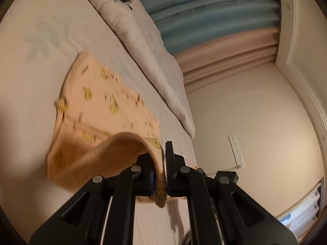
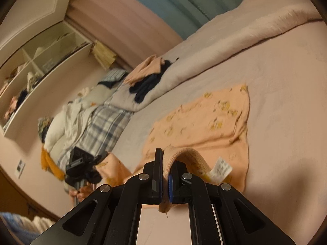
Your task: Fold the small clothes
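I am looking across a bed (image 1: 30,81) whose pale sheet is filling most of both views, with a thick quilt (image 2: 235,40) lying bunched along its far side. Behind it, curtains (image 1: 214,20) in teal and dusty pink are hanging in folds. A plain cream wall (image 1: 255,112) is carrying a white socket plate (image 1: 236,151). An open white shelf unit (image 2: 40,61) is standing against the wall, holding blurred items. Warm, dim light is tinting everything pinkish.
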`<act>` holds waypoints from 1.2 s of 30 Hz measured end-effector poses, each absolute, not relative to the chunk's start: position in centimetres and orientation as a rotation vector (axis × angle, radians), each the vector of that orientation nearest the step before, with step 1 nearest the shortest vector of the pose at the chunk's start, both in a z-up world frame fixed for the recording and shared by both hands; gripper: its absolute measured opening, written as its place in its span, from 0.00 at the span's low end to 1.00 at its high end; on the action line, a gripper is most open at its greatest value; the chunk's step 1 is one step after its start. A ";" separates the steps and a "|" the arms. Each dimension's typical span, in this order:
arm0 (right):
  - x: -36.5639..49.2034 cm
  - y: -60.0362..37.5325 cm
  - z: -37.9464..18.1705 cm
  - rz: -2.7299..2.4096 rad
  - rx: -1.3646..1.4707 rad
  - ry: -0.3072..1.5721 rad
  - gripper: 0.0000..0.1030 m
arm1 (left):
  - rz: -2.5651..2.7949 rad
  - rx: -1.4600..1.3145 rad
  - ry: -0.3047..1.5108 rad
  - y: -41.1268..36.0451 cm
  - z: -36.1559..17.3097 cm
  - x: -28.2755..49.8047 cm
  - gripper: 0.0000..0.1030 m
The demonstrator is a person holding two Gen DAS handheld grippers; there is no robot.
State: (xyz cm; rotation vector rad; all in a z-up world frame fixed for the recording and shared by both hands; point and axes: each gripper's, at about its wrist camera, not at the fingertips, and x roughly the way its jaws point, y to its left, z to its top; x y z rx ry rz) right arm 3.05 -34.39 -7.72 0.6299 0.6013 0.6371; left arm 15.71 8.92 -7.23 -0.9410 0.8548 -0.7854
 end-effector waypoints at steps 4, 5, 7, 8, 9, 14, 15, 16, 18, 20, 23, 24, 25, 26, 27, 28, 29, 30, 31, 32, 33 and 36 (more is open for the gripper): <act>6.9 -34.7 -7.7 0.590 0.657 0.607 0.07 | -0.738 -0.946 0.852 8.9 -7.4 19.4 0.04; 7.7 -34.9 -7.7 0.584 0.662 0.608 0.07 | -0.727 -0.943 0.850 8.9 -7.4 20.3 0.04; 9.6 -34.8 -7.7 0.562 0.669 0.615 0.07 | -0.709 -0.947 0.844 9.0 -7.5 22.1 0.04; 10.5 -34.8 -7.7 0.557 0.674 0.621 0.07 | -0.696 -0.947 0.848 8.9 -7.6 23.1 0.04; 11.0 -34.7 -7.8 0.550 0.675 0.626 0.07 | -0.680 -0.943 0.854 9.1 -7.8 23.8 0.04; 15.5 -34.8 -9.3 0.456 0.680 0.708 0.07 | -0.576 -0.931 0.922 8.8 -10.0 28.2 0.04; 16.0 -34.9 -9.7 0.444 0.684 0.719 0.07 | -0.558 -0.936 0.933 8.8 -10.5 29.0 0.04; 16.8 -35.1 -10.3 0.414 0.691 0.744 0.07 | -0.533 -0.926 0.940 8.8 -10.9 29.4 0.04; 17.6 -35.4 -11.0 0.387 0.696 0.769 0.07 | -0.504 -0.925 0.962 8.7 -11.8 30.5 0.04; 18.4 -35.6 -11.9 0.356 0.707 0.809 0.07 | -0.472 -0.909 0.982 8.6 -12.4 31.2 0.05; 19.0 -35.8 -13.0 0.331 0.699 0.856 0.07 | -0.417 -0.911 1.030 8.8 -13.9 31.9 0.05; 19.3 -35.8 -13.2 0.324 0.700 0.872 0.07 | -0.421 -0.930 1.049 8.9 -14.4 31.9 0.05; 19.3 -36.0 -13.5 0.327 0.707 0.891 0.07 | -0.424 -0.936 1.053 9.1 -14.5 31.7 0.05; 18.9 -36.1 -13.5 0.334 0.709 0.899 0.07 | -0.435 -0.929 1.049 9.2 -14.4 31.4 0.05; 18.6 -36.3 -13.4 0.340 0.706 0.898 0.07 | -0.458 -0.917 1.047 9.3 -14.1 31.0 0.09; 17.9 -36.7 -13.1 0.361 0.710 0.898 0.07 | -0.481 -0.917 1.050 9.3 -13.9 30.7 0.11; 17.4 -37.0 -13.0 0.379 0.718 0.899 0.07 | -0.508 -0.924 1.058 9.5 -13.7 30.4 0.17; 17.1 -37.3 -12.9 0.391 0.723 0.903 0.11 | -0.523 -0.927 1.059 9.7 -13.5 30.0 0.23; 16.6 -37.5 -12.8 0.405 0.727 0.904 0.18 | -0.531 -0.923 1.057 10.0 -13.3 29.6 0.24; 16.3 -37.6 -12.8 0.420 0.731 0.907 0.21 | -0.537 -0.919 1.058 10.1 -13.1 29.5 0.24; 16.0 -37.7 -12.8 0.429 0.732 0.917 0.28 | -0.543 -0.919 1.062 10.3 -13.1 29.2 0.24; 16.4 -36.6 -13.1 0.422 0.721 0.947 0.28 | -0.544 -0.909 1.087 10.0 -13.2 29.2 0.22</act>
